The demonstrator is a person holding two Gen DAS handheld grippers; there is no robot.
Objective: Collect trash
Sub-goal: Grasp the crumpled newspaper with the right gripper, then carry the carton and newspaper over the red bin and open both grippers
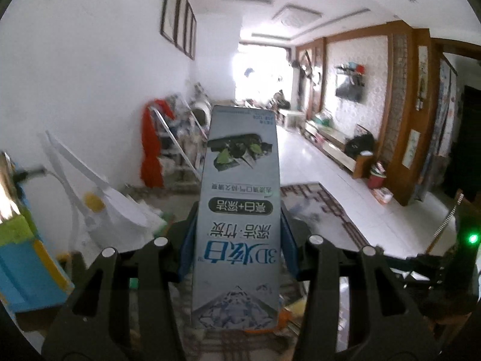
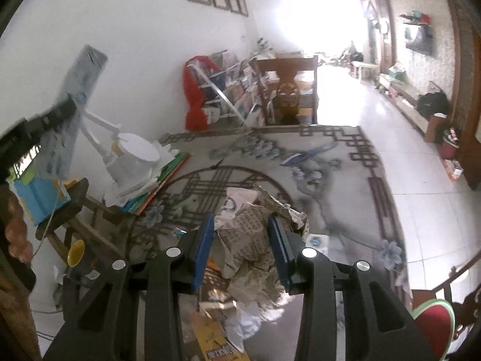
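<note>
My left gripper (image 1: 239, 234) is shut on a long grey toothpaste box (image 1: 240, 210) with Chinese print, held upright in the air. The same box (image 2: 79, 90) and the left gripper (image 2: 57, 114) show at the upper left of the right wrist view. My right gripper (image 2: 242, 249) is shut on crumpled newspaper (image 2: 246, 240), its blue pads pressing both sides, above the patterned table (image 2: 345, 180). More trash lies under it: white paper (image 2: 249, 322) and a yellow wrapper (image 2: 213, 340).
A white desk lamp (image 2: 132, 156) sits on stacked books (image 2: 156, 186) at the table's left. A stool (image 2: 72, 207) holds a blue box (image 2: 39, 195). A wooden chair (image 2: 288, 90) stands at the far side. A red-draped rack (image 2: 198, 96) lines the wall.
</note>
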